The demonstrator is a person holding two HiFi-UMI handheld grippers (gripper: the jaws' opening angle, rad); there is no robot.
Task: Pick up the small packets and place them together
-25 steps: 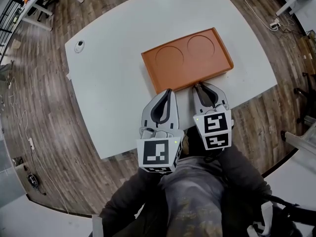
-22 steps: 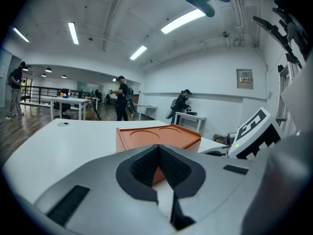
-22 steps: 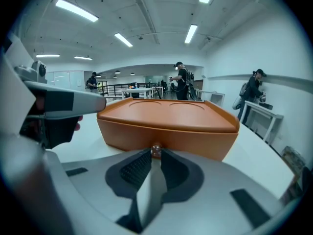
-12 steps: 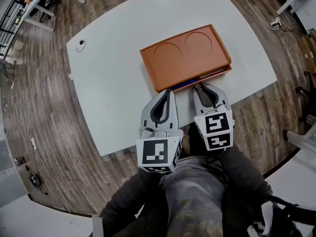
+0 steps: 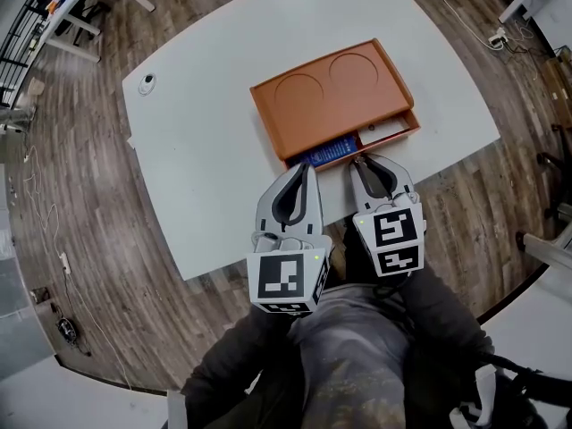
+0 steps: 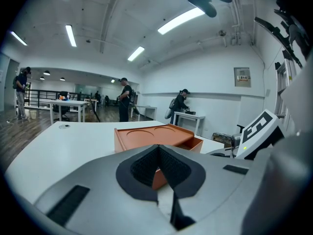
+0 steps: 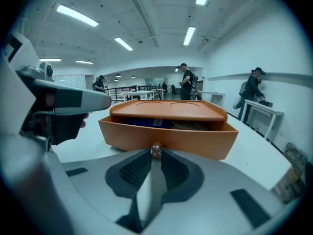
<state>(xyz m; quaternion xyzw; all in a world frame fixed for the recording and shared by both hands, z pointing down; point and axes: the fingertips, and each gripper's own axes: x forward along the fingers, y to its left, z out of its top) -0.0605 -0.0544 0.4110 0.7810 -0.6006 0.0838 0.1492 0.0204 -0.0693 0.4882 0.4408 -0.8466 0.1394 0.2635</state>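
An orange box with two round hollows in its lid stands on the white table. Its drawer is pulled partly out toward me. Inside lie blue packets and a pale packet; in the right gripper view the blue packets show under the lid. My right gripper is shut on the drawer's small round knob. The left gripper is shut, its tip at the box's front left corner; whether it touches I cannot tell.
A small round white object lies near the table's far left corner. The table's near edge runs just under both grippers. People stand at other tables across the room. Cables trail over the wooden floor.
The drawer has slid out of the box, from closed to partly open, and the packets inside have come into sight. Both grippers stayed almost where they were.
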